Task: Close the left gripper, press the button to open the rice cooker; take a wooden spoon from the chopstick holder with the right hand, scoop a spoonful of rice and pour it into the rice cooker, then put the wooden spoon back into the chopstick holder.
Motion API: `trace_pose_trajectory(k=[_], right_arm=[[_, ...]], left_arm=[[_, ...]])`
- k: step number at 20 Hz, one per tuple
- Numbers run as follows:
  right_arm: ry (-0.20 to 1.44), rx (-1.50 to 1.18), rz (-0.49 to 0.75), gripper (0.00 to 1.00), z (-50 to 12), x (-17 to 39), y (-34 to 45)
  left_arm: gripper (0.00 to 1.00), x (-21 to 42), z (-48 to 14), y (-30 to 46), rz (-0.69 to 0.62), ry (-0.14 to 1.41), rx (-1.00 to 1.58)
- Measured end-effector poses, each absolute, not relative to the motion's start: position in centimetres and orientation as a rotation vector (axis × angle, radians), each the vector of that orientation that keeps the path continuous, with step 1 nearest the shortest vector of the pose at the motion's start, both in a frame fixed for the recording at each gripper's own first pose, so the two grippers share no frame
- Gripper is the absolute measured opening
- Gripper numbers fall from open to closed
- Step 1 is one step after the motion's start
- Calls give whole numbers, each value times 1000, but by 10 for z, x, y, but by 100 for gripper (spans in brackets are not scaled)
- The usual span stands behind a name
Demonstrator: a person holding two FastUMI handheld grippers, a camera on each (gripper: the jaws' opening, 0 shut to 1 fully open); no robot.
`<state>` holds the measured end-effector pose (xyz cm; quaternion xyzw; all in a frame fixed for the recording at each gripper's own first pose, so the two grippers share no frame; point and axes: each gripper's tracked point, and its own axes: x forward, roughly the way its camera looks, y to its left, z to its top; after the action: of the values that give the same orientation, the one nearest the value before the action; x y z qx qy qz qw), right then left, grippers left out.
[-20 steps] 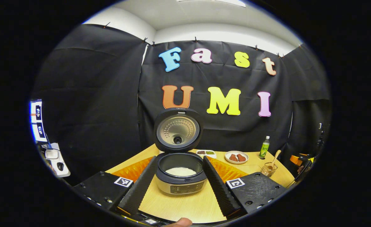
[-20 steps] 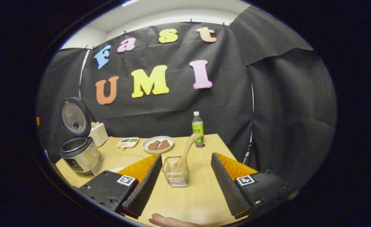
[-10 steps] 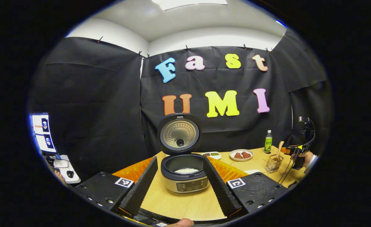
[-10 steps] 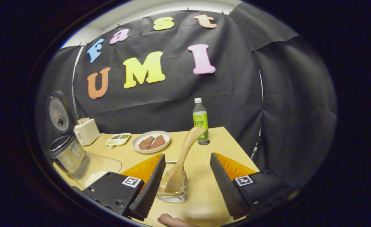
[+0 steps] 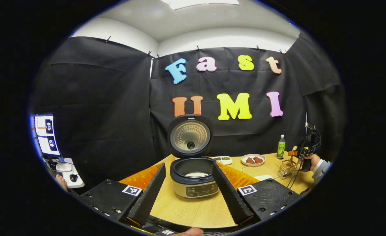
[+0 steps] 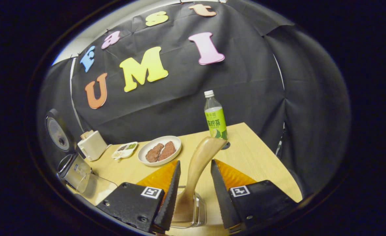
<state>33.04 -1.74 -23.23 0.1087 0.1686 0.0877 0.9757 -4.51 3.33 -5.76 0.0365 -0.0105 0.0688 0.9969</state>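
Note:
The rice cooker (image 5: 194,186) stands open with its lid (image 5: 190,136) raised and white rice (image 5: 196,174) in the pot. My left gripper (image 5: 188,165) is open just in front of it, one finger to each side, touching nothing. In the right gripper view, the wooden spoon (image 6: 200,164) leans in the chopstick holder (image 6: 196,214). My right gripper (image 6: 195,162) straddles its handle with the jaws narrowed. A gap shows between the right finger and the handle. In the left gripper view, a hand holds the right gripper (image 5: 306,149) over the holder (image 5: 286,168).
A green bottle (image 6: 215,119), a plate of meat (image 6: 160,150), a small dish (image 6: 124,149) and a white container (image 6: 92,144) line the back of the table. A clear container (image 6: 94,188) lies beside the cooker (image 6: 71,167). The table's right edge (image 6: 278,164) is close.
My right gripper has moved forward and down over the spoon, and its jaws have narrowed around the handle. My left gripper has drawn back a little from the open cooker.

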Motion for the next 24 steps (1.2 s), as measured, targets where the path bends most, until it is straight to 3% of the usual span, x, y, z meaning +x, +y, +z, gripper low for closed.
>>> trace_pose_trajectory(k=[1,2,3,5,17,24], right_arm=[[343,218,162,54,-233,333,-18],[336,236,179,32,-228,329,-15],[334,251,202,24,-225,328,-11],[316,249,217,19,-214,317,-5],[97,67,175,14,-124,259,0],[24,26,238,14,-86,207,54]], left_arm=[[91,-45,-60,34,135,-19,79],[91,-43,-61,34,132,-18,87],[91,-43,-64,37,136,-13,92],[91,-45,-71,42,139,2,90],[91,-66,-79,47,99,13,29],[91,-78,-83,44,87,19,1]])
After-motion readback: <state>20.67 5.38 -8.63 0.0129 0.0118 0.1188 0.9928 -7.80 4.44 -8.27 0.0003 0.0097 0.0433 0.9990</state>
